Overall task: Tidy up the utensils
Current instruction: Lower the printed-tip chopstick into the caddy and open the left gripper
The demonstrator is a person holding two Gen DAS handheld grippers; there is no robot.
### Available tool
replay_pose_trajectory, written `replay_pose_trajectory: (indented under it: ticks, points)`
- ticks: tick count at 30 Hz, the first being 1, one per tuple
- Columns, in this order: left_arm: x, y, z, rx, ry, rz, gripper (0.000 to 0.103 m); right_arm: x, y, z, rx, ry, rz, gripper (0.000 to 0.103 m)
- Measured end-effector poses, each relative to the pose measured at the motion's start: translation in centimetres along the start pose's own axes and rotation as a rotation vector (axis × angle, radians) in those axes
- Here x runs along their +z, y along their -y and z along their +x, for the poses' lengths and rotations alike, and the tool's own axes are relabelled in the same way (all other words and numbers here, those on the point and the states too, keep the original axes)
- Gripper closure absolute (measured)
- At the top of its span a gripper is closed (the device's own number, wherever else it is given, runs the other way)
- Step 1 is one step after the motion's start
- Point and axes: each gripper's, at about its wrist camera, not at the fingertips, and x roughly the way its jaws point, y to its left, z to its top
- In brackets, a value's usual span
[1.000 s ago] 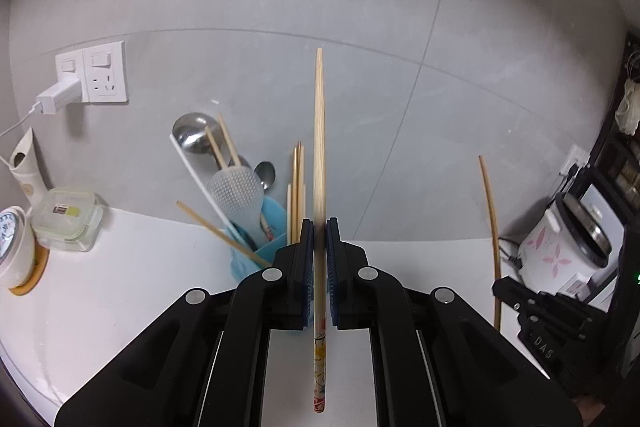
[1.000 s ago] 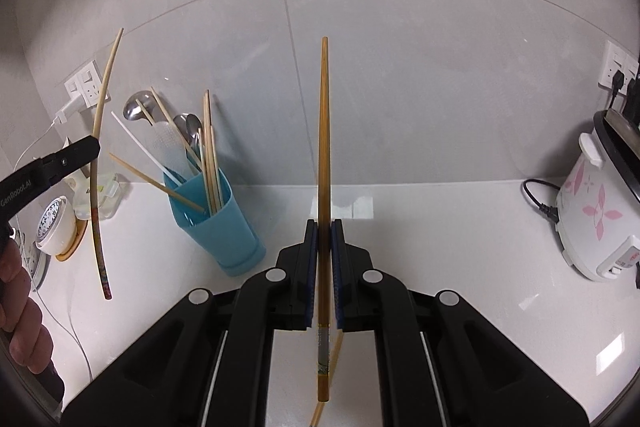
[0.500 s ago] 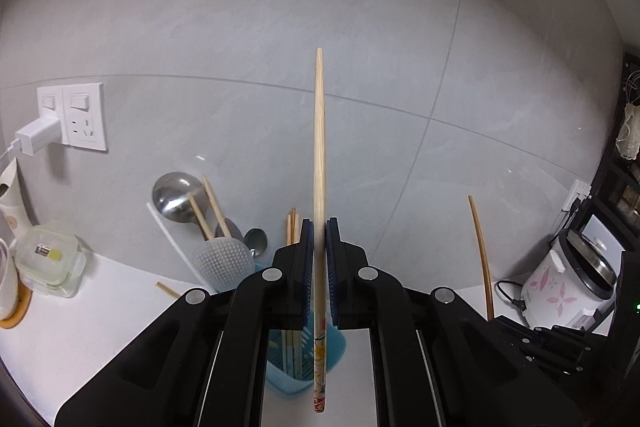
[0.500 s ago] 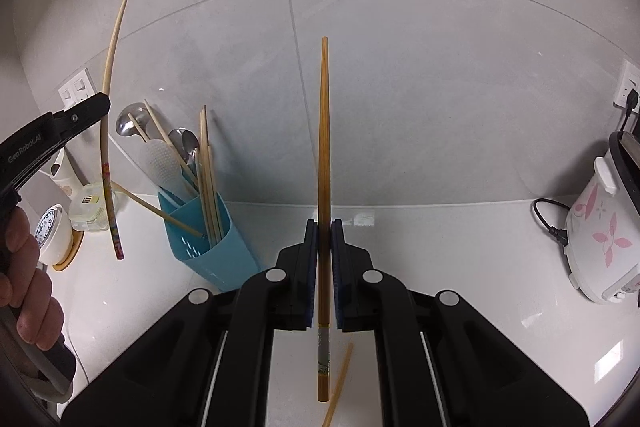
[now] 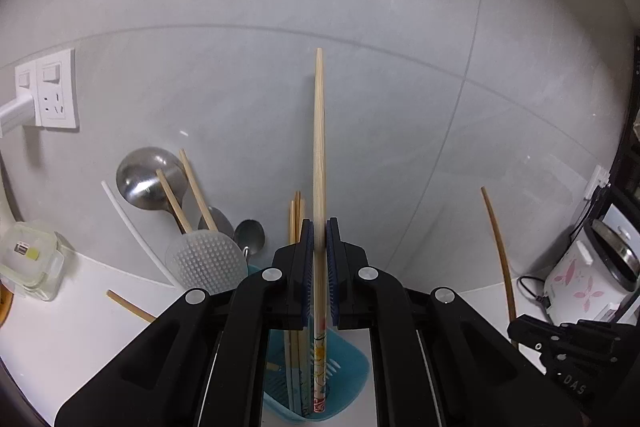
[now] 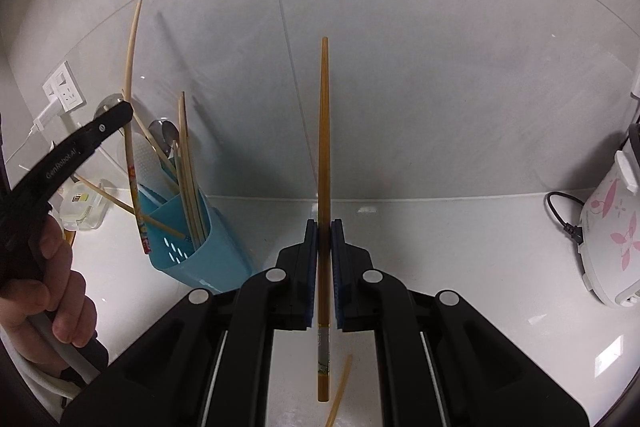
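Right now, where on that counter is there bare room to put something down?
Free: the white counter between the blue holder and the rice cooker. Crowded: left of the holder, with the lidded container and leaning utensils.

White lettering reading "GenRobot.AI" runs along the black finger of the left gripper [image 6: 129,115], seen at the left of the right wrist view. In the left wrist view, the letters "DAS" stand on the black body of the right gripper [image 5: 513,330] at the near right. The small label on the clear lidded container [image 5: 30,261] at far left is too small to read.
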Motion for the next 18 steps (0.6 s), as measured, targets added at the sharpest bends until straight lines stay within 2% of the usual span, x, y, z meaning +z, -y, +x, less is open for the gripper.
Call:
replay_pose_trajectory:
  ticks: [11, 12, 14, 15, 17, 18]
  points:
    - [-1.5, -0.4, 2.3, 0.022, -0.112, 0.027, 0.095, -0.1, -0.1, 1.0, 0.007, -0.016, -0.001, 0.097]
    - [-1.4, -0.2, 2.4, 0.032, -0.129, 0.033, 0.091, 0.0, -0.2, 1.1, 0.010, -0.017, -0.002, 0.097]
    - [-1.5, -0.3, 2.3, 0.038, -0.153, 0.032, 0.071, 0.1, -0.4, 1.1, 0.014, -0.016, -0.006, 0.097]
    - [-1.6, -0.5, 2.0, 0.051, -0.154, 0.032, 0.057, 0.2, -0.5, 1.1, 0.018, -0.015, -0.009, 0.097]
    - [-1.6, -0.7, 1.3, 0.067, -0.158, 0.038, 0.052, 0.4, -0.8, 1.1, 0.024, -0.013, -0.015, 0.097]
    - [-1.7, -0.6, 1.1, 0.070, -0.165, 0.041, 0.046, 0.5, -0.9, 1.1, 0.027, -0.011, -0.017, 0.097]
